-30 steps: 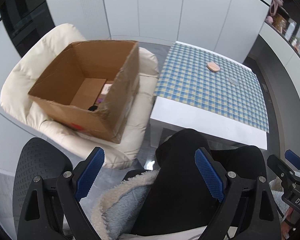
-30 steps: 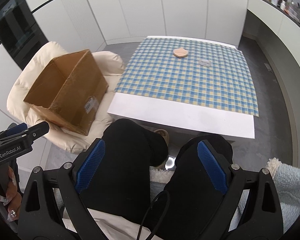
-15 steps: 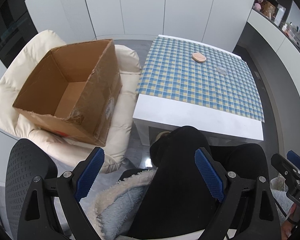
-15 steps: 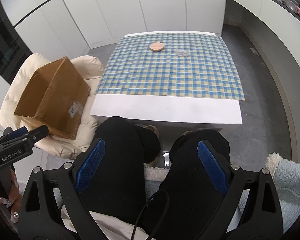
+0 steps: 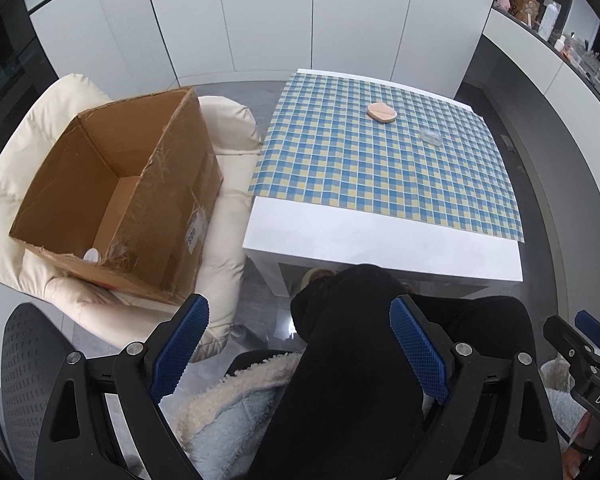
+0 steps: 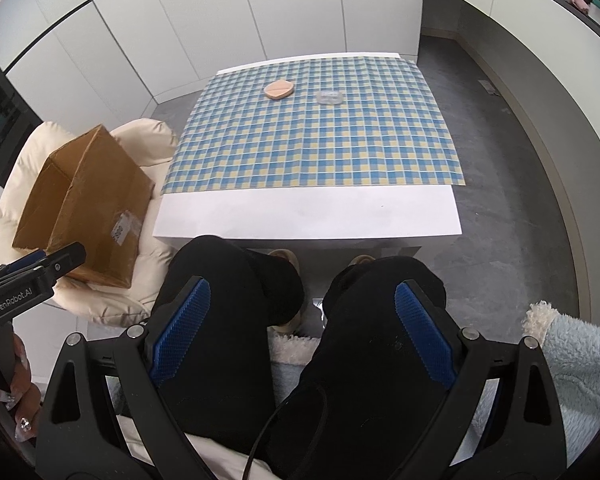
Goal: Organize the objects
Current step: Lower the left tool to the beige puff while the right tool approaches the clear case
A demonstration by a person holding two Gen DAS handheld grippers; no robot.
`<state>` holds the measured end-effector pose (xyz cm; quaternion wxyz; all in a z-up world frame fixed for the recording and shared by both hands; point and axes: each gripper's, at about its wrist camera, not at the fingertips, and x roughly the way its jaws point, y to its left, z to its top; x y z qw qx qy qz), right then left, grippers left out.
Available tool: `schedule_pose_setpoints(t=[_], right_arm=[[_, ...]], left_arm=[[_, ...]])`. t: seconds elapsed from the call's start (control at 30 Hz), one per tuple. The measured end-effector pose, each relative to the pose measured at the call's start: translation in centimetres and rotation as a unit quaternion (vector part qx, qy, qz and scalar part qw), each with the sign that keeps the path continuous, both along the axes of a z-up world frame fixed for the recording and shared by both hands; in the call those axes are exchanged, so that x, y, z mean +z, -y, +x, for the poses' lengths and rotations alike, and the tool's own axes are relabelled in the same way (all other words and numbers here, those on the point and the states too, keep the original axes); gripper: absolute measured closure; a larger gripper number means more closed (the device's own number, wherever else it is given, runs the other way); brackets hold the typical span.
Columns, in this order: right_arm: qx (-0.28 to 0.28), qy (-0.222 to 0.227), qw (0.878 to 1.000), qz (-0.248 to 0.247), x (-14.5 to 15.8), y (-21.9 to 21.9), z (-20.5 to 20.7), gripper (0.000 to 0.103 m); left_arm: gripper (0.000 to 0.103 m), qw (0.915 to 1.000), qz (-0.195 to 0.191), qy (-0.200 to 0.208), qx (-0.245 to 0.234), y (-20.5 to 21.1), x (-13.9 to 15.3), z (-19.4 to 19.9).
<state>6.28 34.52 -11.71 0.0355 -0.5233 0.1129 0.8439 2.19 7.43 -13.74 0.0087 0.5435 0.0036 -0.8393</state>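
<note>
Peach-coloured sponge (image 6: 278,90), flat and rounded, is lying on the checked cloth toward the far edge of the white table (image 6: 308,216), left of the middle. Just beside it on the right, apart from it, a small clear plastic case (image 6: 329,97) is resting on the same cloth (image 6: 312,148). Blue and yellow checks are covering the tabletop except for a bare white strip along the near edge. Off the table's left edge an open cardboard box (image 5: 112,200) is sitting on a cream padded chair (image 5: 228,184), with something small and white lying in its near corner. A person's knees in black trousers (image 6: 228,320) are reaching under the near edge. Above the lap the left gripper (image 5: 300,336) is hanging with its blue-padded jaws spread wide and nothing between them; the right gripper (image 6: 302,320) is hanging likewise, jaws apart and empty. A hand (image 6: 18,392) with decorated nails is holding the left gripper's handle.
</note>
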Motion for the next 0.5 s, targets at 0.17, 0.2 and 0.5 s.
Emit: schedule_pose_setpoints(t=[0.17, 0.2, 0.5], right_arm=[[-0.009, 0.003, 1.0, -0.002, -0.7, -1.1, -1.2, 0.007], [-0.011, 0.004, 1.0, -0.001, -0.9, -1.3, -1.5, 0.007], [-0.024, 0.006, 1.0, 0.009, -2.0, -3.3, -5.0, 0.007]], left_arm=[[0.01, 1.0, 0.002, -0.005, 0.0, -0.9, -0.2, -1.6], [0.01, 1.0, 0.002, -0.006, 0.0, -1.1, -0.3, -1.9], [0.01, 1.0, -0.003, -0.004, -0.001, -2.9, -1.4, -5.7]])
